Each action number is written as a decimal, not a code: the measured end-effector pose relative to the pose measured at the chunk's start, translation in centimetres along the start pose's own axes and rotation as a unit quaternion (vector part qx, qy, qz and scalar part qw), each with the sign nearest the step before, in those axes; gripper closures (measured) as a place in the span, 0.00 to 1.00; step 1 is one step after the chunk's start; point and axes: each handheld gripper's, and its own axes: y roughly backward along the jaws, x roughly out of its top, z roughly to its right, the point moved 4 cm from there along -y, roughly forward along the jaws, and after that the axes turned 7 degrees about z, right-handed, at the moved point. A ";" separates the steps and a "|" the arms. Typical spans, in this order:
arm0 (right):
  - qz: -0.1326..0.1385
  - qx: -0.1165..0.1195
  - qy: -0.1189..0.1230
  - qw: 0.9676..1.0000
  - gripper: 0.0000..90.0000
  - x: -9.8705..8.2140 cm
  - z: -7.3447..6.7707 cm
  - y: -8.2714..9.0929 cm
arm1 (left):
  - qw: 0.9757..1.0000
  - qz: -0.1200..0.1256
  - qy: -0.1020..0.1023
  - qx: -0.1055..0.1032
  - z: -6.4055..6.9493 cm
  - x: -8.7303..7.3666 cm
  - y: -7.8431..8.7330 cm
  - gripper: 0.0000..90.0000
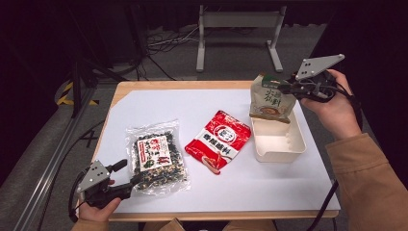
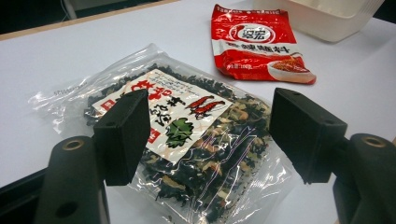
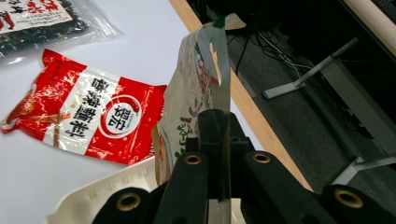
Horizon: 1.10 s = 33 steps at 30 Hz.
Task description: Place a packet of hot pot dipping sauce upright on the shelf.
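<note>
One tabletop (image 1: 211, 192), white-covered with a wooden rim, has bare room along its near and far edges. One cream plastic tray (image 1: 277, 139), rectangular and smooth, sits near the right edge. Three packets: a clear crinkled bag of dried dark greens (image 1: 156, 156), a glossy red sachet (image 1: 219, 140), and a beige pouch (image 1: 269, 98) held upright over the tray. The right hand-held gripper (image 1: 288, 86) is clamped on the pouch's edge. The left hand-held gripper (image 2: 210, 135) stands apart over the greens.
</note>
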 end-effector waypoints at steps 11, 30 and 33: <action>0.004 -0.022 0.021 1.000 0.99 -1.0 2.3 -1.6 | 1.000 0.001 0.000 -0.003 -0.1 0.0 -0.2 0.33; 0.006 -0.043 0.035 0.998 0.99 -3.8 5.5 -4.7 | 1.000 -0.002 0.001 -0.004 -0.1 -0.1 -0.2 0.33; 0.006 -0.042 0.034 0.999 0.99 -4.3 5.7 -5.1 | 1.000 -0.005 -0.001 -0.004 -0.1 -0.1 -0.3 0.33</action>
